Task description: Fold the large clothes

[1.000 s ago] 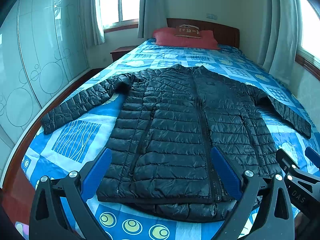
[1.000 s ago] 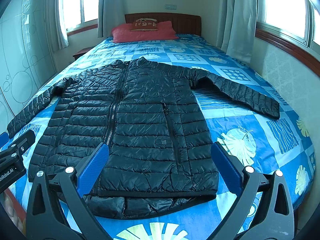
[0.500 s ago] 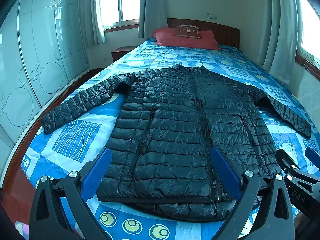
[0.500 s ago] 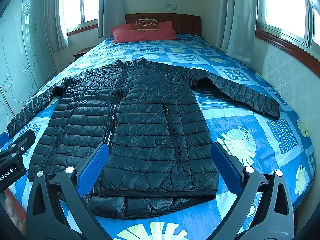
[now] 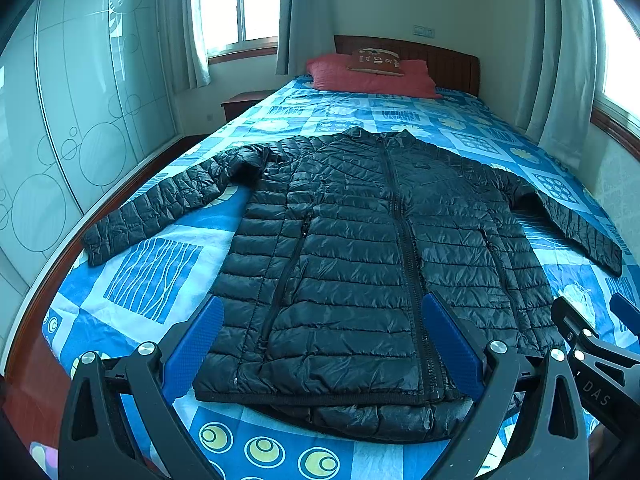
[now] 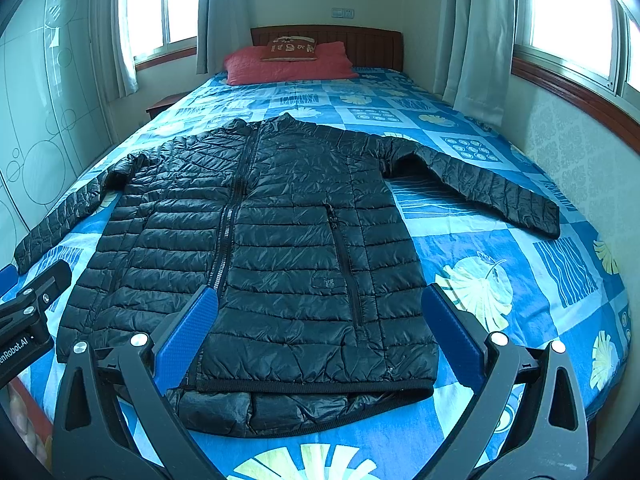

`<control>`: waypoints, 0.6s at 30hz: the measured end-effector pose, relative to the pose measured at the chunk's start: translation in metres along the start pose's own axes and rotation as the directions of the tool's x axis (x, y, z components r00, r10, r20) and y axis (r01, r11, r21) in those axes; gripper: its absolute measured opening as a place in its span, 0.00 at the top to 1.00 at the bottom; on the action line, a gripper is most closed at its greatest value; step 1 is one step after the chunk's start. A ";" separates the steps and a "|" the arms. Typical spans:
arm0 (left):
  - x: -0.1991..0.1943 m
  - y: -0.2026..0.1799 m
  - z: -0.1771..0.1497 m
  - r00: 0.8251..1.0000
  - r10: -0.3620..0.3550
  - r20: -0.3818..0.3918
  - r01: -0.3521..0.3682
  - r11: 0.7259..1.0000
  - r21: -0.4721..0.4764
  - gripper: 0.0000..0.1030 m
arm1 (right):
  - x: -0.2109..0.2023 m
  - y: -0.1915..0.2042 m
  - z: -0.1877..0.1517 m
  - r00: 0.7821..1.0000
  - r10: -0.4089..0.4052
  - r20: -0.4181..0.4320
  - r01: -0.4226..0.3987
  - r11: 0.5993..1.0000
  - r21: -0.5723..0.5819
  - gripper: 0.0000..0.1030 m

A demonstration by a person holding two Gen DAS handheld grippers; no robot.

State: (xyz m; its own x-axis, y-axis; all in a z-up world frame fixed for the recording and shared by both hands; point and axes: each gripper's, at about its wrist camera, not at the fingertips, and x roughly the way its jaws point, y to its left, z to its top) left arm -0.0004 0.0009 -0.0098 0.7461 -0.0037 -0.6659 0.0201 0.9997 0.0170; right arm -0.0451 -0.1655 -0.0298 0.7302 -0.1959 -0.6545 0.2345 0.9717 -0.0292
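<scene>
Jacket: a black quilted puffer jacket (image 5: 360, 248) lies flat, front side up, on the blue patterned bedspread (image 5: 152, 272), collar toward the headboard and hem toward the cameras.
Zip: the front zipper (image 5: 404, 240) is closed and runs from collar to hem down the middle of the body.
Sleeves: both are spread out to the sides; the sleeve at the left of the left wrist view (image 5: 160, 208) reaches toward the wardrobe edge of the bed, and the other sleeve (image 6: 492, 192) angles out toward the wall under the window.
Hem: the lower edge (image 6: 312, 388) sits near the foot of the bed, with a strip of the back panel showing below the front hem.
Left gripper: the left gripper (image 5: 320, 344) hangs above the hem on the zipper's left half, its blue pads (image 5: 196, 344) spread wide apart with nothing between them and no contact with the cloth.
Right gripper: the right gripper (image 6: 320, 332) hangs above the hem on the pocket side, jaws likewise spread wide and holding nothing; its tip also shows at the right edge of the left wrist view.
Pillows: a red pillow (image 6: 288, 64) with a smaller brown cushion (image 6: 290, 47) on top lies against the wooden headboard (image 6: 372, 46).
Room: a frosted sliding wardrobe (image 5: 72, 120) stands beside the bed, and pale curtains (image 6: 472, 36) hang by the windows.
</scene>
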 end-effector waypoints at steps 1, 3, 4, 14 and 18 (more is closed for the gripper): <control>0.000 0.000 0.000 1.000 -0.001 0.000 0.001 1.000 -0.001 0.05 | 0.000 0.000 0.000 1.000 0.000 0.000 0.000 1.000 0.000 0.02; 0.000 0.000 0.000 1.000 -0.002 0.000 0.002 1.000 -0.002 0.05 | 0.000 0.000 0.000 1.000 0.000 0.000 0.000 1.000 0.001 0.02; 0.000 0.000 0.000 1.000 0.000 0.000 0.000 1.000 -0.002 0.05 | 0.000 0.000 0.000 1.000 -0.001 0.000 0.001 1.000 0.000 0.02; 0.000 0.000 0.000 1.000 0.000 -0.002 0.000 1.000 -0.001 0.05 | 0.000 0.003 -0.002 1.000 0.000 -0.005 0.000 1.000 -0.001 0.02; 0.000 -0.001 0.000 1.000 0.000 -0.002 0.000 1.000 -0.002 0.05 | 0.001 0.006 -0.005 1.000 0.000 -0.006 0.000 1.000 -0.005 0.02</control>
State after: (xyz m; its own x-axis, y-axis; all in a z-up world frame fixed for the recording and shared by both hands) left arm -0.0004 0.0004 -0.0097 0.7446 -0.0034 -0.6675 0.0185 0.9997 0.0155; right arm -0.0461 -0.1591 -0.0347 0.7266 -0.1953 -0.6587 0.2317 0.9722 -0.0327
